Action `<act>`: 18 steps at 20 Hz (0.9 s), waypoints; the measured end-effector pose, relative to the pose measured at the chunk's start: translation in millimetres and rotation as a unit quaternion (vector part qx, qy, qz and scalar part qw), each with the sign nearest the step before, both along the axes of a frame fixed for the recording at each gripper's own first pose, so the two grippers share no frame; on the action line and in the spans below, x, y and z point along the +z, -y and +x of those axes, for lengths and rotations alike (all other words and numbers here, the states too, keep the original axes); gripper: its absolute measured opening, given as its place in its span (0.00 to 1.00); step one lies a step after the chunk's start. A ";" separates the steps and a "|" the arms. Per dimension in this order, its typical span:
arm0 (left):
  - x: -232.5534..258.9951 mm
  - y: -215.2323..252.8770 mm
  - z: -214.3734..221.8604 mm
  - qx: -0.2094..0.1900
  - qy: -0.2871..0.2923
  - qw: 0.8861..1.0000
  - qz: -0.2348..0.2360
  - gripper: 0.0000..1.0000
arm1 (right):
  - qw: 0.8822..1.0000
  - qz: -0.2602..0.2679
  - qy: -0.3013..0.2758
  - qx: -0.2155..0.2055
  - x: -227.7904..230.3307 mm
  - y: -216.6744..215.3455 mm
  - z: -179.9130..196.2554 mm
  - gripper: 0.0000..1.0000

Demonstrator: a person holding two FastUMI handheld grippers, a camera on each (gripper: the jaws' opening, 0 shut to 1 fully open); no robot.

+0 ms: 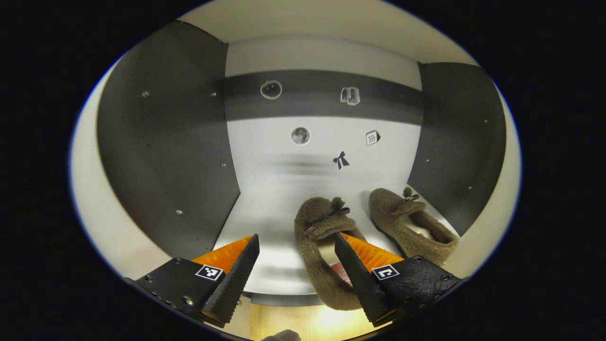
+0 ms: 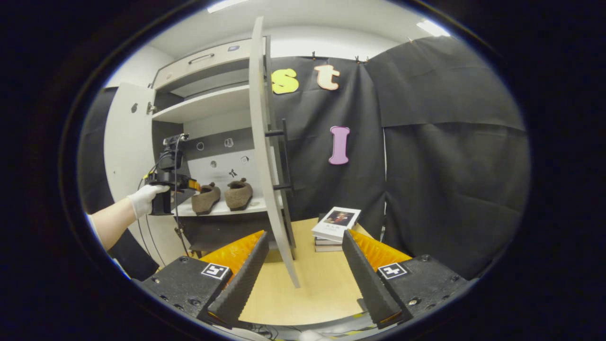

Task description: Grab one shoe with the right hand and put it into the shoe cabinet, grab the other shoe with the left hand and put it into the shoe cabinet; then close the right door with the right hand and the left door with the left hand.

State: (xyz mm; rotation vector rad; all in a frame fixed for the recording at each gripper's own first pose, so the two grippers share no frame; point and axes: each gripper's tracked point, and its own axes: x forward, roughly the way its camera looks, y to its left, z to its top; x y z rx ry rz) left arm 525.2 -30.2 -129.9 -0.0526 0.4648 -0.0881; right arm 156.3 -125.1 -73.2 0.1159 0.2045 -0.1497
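White shoe cabinet (image 2: 142, 142), both doors open, holds two brown fuzzy slippers (image 2: 222, 195) side by side on its shelf. Left gripper (image 1: 296, 265) and right gripper (image 2: 303, 274) gape empty; closing the right door (image 2: 265, 156) seems next

Stack of books (image 2: 334, 227) on light wood floor (image 2: 322, 284), just beside the black cloth wall (image 2: 450, 166); top bk white w/ a picture on its cover, tilted a bit off the ones under it. Ceiling lights (image 2: 432, 27) on overhead. Thin black cables (image 2: 142, 227) hang down at left, near the white wall (image 2: 128, 71).
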 end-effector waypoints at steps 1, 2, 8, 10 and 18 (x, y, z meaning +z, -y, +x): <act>10.9 2.3 -11.3 -0.003 0.017 1.000 -0.008 0.98 | 1.000 -0.001 0.002 0.002 2.5 -3.9 -0.1 0.99; 21.2 5.6 -24.2 -0.009 0.030 0.999 -0.012 0.98 | 1.000 -0.001 0.005 0.004 3.9 -8.8 -0.8 0.99; 78.7 14.1 -102.2 -0.035 0.112 0.993 0.008 0.97 | 1.000 -0.004 0.016 0.019 12.5 -38.7 -3.5 0.99; 98.8 17.2 -128.7 -0.047 0.140 0.989 0.012 0.97 | 0.999 -0.006 0.025 0.022 18.4 -48.2 -5.6 0.99; 152.4 2.5 -245.8 -0.055 0.216 0.974 0.026 0.96 | 0.999 -0.018 0.040 0.032 30.0 -78.9 -13.9 0.99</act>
